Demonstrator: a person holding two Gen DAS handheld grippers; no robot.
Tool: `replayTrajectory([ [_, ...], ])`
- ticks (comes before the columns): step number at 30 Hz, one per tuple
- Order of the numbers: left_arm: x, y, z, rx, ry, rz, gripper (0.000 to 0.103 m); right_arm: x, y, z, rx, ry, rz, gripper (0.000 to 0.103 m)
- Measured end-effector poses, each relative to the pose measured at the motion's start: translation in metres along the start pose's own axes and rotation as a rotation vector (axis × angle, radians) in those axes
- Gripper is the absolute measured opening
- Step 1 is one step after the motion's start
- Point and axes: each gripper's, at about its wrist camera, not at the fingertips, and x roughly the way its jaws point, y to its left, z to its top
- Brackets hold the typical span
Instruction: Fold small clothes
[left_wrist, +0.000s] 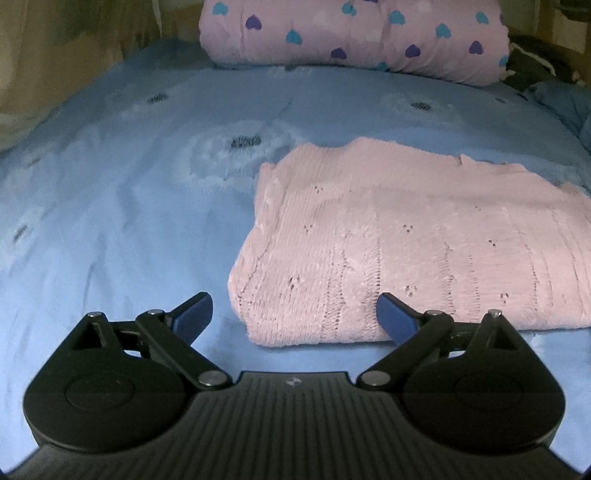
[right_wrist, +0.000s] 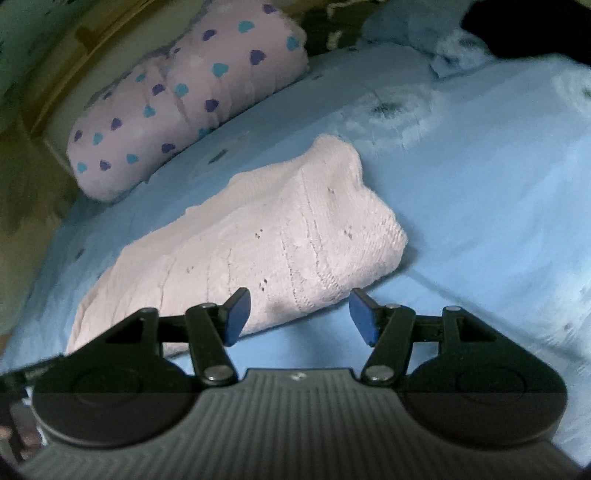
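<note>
Your left gripper (left_wrist: 294, 316) and right gripper (right_wrist: 299, 316) are spread wide, empty, near the folded sweater (left_wrist: 406, 251) on the bed (left_wrist: 129, 221).

Your left gripper (left_wrist: 294, 316) stands spread, with bare blue bedsheet (left_wrist: 122, 229) free ahead and to its left. The folded pink knit garment (left_wrist: 406, 243) blocks the path ahead-right. Your right gripper (right_wrist: 300, 317), also spread, faces the garment's near edge. The heart-print pillow (left_wrist: 354, 37) closes off the far side.
</note>
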Motion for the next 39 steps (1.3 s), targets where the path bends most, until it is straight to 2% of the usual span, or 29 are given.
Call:
replayTrajectory([
  [3, 0.003, 0.001, 0.000, -0.004, 0.006, -0.006, 0.098, 0.012, -0.005, -0.008, 0.061, 0.013, 0.016, 0.061],
  [6, 0.006, 0.000, 0.000, 0.005, 0.010, -0.005, 0.098, 0.015, -0.008, -0.014, 0.075, -0.029, 0.028, 0.062],
  [8, 0.009, -0.001, 0.000, 0.007, 0.016, -0.005, 0.098, 0.015, -0.011, -0.017, 0.101, -0.047, 0.048, 0.068],
  [12, 0.013, -0.001, 0.001, -0.005, 0.027, -0.011, 0.099, 0.019, -0.013, -0.018, 0.143, -0.068, 0.072, 0.071],
  [14, 0.014, 0.000, 0.001, -0.014, 0.031, -0.015, 0.099, 0.021, -0.016, -0.015, 0.190, -0.071, 0.097, 0.083],
  [15, 0.014, 0.000, 0.001, -0.019, 0.034, -0.017, 0.099, 0.023, -0.016, -0.013, 0.219, -0.075, 0.113, 0.085],
  [20, 0.016, 0.003, 0.001, -0.047, 0.048, -0.033, 0.099, 0.031, -0.018, -0.012, 0.324, -0.125, 0.125, 0.085],
  [30, 0.019, 0.006, 0.002, -0.069, 0.063, -0.044, 0.100, 0.042, -0.020, -0.010, 0.407, -0.231, 0.147, 0.086],
  [39, 0.021, 0.007, 0.002, -0.072, 0.067, -0.048, 0.100, 0.052, -0.014, -0.007, 0.389, -0.279, 0.123, 0.085],
])
